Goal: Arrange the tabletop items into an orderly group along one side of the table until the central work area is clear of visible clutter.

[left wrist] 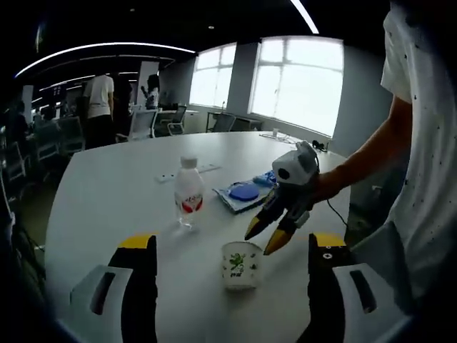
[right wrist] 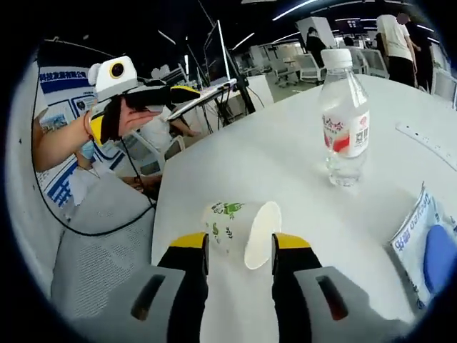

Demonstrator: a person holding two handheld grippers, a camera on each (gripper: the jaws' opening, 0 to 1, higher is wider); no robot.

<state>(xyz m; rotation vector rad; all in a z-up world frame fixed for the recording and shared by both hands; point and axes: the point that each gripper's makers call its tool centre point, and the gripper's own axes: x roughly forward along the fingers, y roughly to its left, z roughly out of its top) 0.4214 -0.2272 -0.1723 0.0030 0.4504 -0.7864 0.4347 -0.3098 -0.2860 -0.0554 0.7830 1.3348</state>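
The right claw, part open over the empty cup (light, easily tipped), could knock it across the table; the left claw is open, holding nothing.

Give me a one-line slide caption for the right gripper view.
Right gripper open around a paper cup on the white table, water bottle standing beyond.

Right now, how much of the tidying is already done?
Little looks done: the water bottle, paper cup and blue packet stand apart on the white table. In hand: the right gripper is open around the cup's rim. Left: grouping all three at one side.
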